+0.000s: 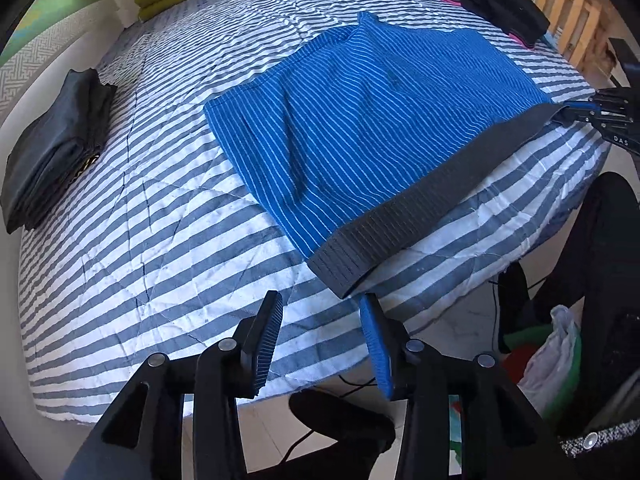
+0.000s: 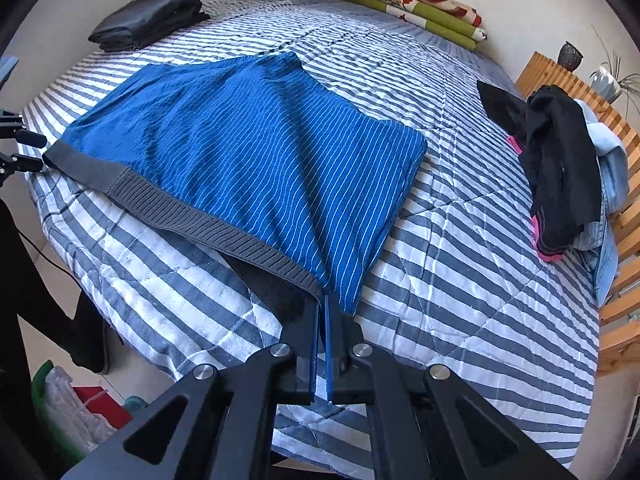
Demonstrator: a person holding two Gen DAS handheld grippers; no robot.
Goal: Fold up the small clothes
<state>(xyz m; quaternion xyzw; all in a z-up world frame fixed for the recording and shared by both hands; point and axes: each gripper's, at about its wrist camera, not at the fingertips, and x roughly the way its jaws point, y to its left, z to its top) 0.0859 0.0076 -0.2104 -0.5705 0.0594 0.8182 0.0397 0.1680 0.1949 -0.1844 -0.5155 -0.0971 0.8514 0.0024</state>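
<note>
right gripper is pinched shut on the near right corner of the blue shorts, gripping w/ the grey waistband edge right at its tips. left gripper is spread wide w/ nothing in it, fingers just short of the other waistband corner, which lies a touch ahead and to its right, hanging at the bed edge. so the band runs crossways between the two grippers, legs pointing away up the bed. left one is nearest the free corner, i'd guess it closes there next.

shorts look like thin stretchy knit, blue w/ fine pale stripes, a few soft ridges in the middle; band is ribbed grey elastic, thicker. they lie mostly flat on a quilted blue-and-white striped bedspread, near the front edge. further off: a folded dark cloth stack to the left, a heap of black clothes w/ pink trim on the right by the wooden rail, a folded green flowered blanket at the far end.
</note>
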